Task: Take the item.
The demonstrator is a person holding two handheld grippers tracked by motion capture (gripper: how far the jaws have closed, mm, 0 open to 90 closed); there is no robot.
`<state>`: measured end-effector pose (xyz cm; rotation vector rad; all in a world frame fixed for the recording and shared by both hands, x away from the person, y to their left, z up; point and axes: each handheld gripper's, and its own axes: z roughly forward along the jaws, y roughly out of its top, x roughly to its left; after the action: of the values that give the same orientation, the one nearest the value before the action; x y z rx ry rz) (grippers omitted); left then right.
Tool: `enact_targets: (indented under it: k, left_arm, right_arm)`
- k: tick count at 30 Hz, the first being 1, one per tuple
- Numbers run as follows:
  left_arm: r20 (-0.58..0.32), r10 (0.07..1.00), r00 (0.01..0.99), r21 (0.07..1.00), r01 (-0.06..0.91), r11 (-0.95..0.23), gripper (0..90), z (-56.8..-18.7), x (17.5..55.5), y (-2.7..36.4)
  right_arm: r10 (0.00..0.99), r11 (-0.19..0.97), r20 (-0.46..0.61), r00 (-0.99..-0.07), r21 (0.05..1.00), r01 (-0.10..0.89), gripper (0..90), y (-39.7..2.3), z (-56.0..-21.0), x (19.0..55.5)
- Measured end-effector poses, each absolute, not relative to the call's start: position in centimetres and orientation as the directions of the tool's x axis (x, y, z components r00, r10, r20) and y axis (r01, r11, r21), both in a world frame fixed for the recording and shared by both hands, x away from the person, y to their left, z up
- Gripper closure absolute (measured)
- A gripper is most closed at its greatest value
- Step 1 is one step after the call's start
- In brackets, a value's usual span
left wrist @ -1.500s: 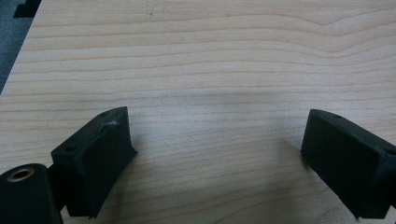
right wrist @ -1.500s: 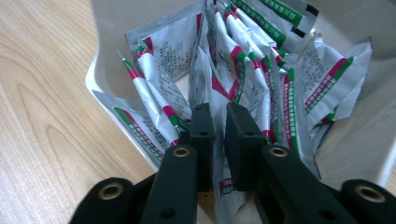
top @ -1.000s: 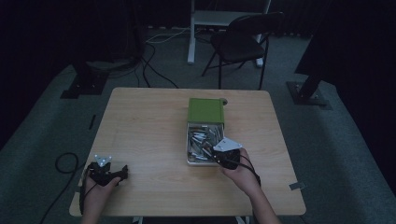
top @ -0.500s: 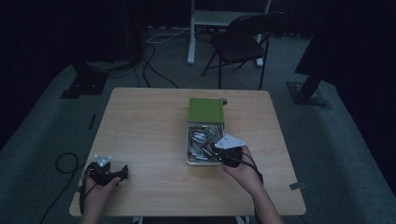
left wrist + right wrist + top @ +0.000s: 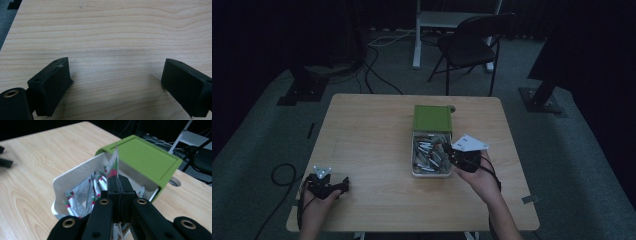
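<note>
My right gripper [image 5: 119,178] is clamped flat on one sachet [image 5: 113,163], its jaws pressed together with the thin packet standing up on edge out of them. The sachet's long axis runs straight on from the jaws, toward twelve o'clock in the right gripper view, directly over the white box [image 5: 75,176] where the other sachets [image 5: 82,192] lie heaped. In the high view that box [image 5: 414,172] sits at mid-bench, its green lid [image 5: 432,118] slid off toward twelve o'clock. My right hand is right at the box's three o'clock side. My left gripper [image 5: 328,184] rests far off at eight o'clock, jaws spread wide over bare bench [image 5: 112,32], holding nothing. Compared with a second ago, my right gripper has lifted a little from the heap, taking the sachet with it. My left has not shifted.
</note>
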<state>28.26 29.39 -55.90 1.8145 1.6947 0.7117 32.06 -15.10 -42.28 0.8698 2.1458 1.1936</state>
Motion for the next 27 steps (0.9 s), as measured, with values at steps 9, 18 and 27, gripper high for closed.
enact_targets:
  k: [9,18,27]
  left_arm:
    - [0.011,0.998,0.065,0.706,0.706,-0.054,9.4,-55.9,28.3,29.4]
    - [0.008,0.998,0.063,0.707,0.705,-0.05,9.4,-55.9,28.3,29.4]
    - [0.011,0.998,0.065,0.706,0.706,-0.053,9.4,-55.9,28.3,29.4]
  right_arm:
    - [0.78,0.359,-0.127,-0.612,0.893,0.273,89.9,-17.1,-40.7,32.6]
    - [0.822,0.337,-0.127,-0.556,0.894,0.295,90.0,-19.6,-40.8,32.6]
    - [0.86,0.303,-0.101,-0.5,0.89,0.341,89.9,-22.1,-42.6,32.6]
